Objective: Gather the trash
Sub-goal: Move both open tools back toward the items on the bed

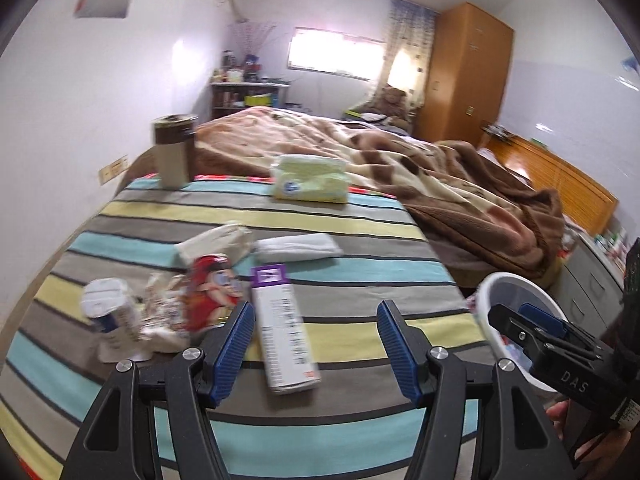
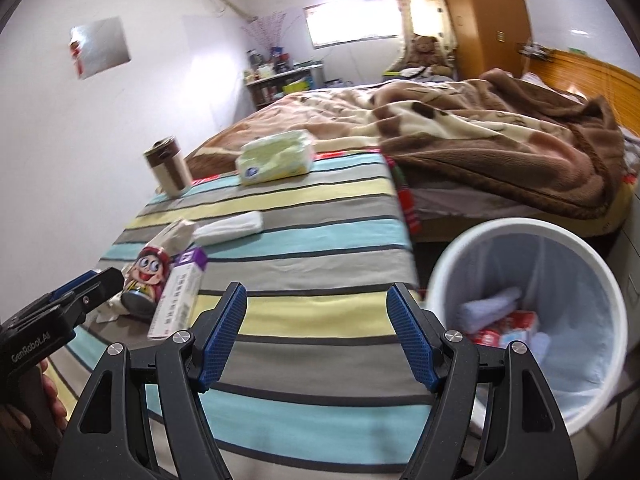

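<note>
Trash lies on the striped bedspread (image 1: pixel 360 224): a white box with a purple end (image 1: pixel 285 332), a red cartoon packet (image 1: pixel 212 300), crumpled wrappers (image 1: pixel 160 320) and a white cup (image 1: pixel 105 300). My left gripper (image 1: pixel 316 320) is open above the box, which shows in the gap with neither pad touching it. My right gripper (image 2: pixel 318 304) is open and empty over the bed's near edge, beside the white bin (image 2: pixel 520 226). The bin holds red and white scraps inside a liner. The box (image 2: pixel 176 300) and packet (image 2: pixel 146 276) also appear in the right wrist view, with the left gripper (image 2: pixel 100 280) next to them.
Farther up the bed are a folded white cloth (image 1: pixel 298 246), a crumpled paper pack (image 1: pixel 216 240), a green tissue pack (image 1: pixel 308 178) and a brown-and-beige flask (image 1: pixel 174 152). A brown blanket (image 1: pixel 460 184) covers the far half. A wall runs along the left; the bin (image 1: pixel 486 292) stands on the right.
</note>
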A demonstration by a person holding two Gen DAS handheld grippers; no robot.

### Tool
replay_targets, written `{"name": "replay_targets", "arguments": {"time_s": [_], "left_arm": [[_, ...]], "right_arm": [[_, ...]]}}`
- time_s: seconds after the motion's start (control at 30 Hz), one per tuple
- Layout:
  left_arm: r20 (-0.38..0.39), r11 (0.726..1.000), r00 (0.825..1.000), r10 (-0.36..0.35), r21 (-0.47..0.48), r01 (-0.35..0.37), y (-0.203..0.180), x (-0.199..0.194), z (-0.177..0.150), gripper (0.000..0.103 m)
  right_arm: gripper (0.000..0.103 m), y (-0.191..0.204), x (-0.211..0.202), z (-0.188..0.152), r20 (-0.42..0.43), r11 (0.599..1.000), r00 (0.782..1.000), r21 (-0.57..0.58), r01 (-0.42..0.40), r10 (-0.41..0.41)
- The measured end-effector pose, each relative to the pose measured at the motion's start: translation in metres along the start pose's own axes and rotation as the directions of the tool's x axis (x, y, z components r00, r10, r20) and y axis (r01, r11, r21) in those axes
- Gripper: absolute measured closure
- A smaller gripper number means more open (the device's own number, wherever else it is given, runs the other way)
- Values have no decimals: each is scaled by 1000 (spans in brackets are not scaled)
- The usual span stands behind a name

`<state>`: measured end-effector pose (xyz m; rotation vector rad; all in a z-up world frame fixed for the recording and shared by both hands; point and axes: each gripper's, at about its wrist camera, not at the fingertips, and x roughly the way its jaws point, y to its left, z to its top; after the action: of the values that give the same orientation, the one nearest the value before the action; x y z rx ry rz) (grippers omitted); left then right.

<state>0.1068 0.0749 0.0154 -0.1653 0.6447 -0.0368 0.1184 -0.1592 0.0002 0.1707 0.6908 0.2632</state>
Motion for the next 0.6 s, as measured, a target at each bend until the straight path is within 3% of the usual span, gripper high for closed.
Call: {"name": "replay_targets", "arguments": {"time_s": [0.6], "left_arm": [[-16, 976, 985, 171, -135, -172, 110, -7, -8, 39]], "right_arm": [[29, 83, 46, -5, -114, 986, 987, -115, -122, 109]]}}
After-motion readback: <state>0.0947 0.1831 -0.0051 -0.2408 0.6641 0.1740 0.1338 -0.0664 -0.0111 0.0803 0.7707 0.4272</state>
